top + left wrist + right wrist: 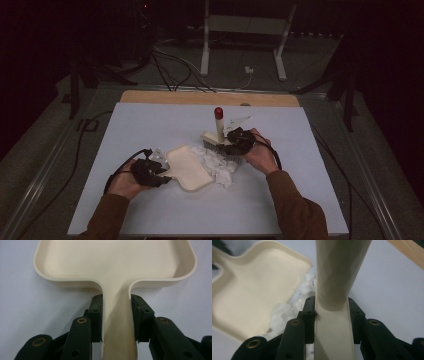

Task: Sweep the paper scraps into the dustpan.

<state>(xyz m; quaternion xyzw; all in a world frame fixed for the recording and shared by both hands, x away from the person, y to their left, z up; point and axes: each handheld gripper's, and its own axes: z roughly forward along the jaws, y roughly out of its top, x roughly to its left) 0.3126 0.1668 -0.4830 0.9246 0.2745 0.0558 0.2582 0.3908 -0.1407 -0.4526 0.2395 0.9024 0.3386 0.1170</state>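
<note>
A cream dustpan [190, 167] lies flat on the white table sheet, its pan [112, 257] empty. My left gripper [162, 175] is shut on the dustpan's handle [116, 322], a pad pressed on each side. A cream hand brush [220, 137] with a red-tipped handle stands at the dustpan's far right corner. My right gripper [231, 141] is shut on the brush's body [334, 327], below the handle [339, 270]. Crumpled white paper scraps [217, 165] lie against the dustpan's right rim [294, 282], between pan and brush.
The white sheet [150, 125] covers a wooden tabletop [210, 97] whose far edge shows. Cables trail from both grippers off the table sides. White stand legs [205, 55] and loose cables sit on the floor beyond the table.
</note>
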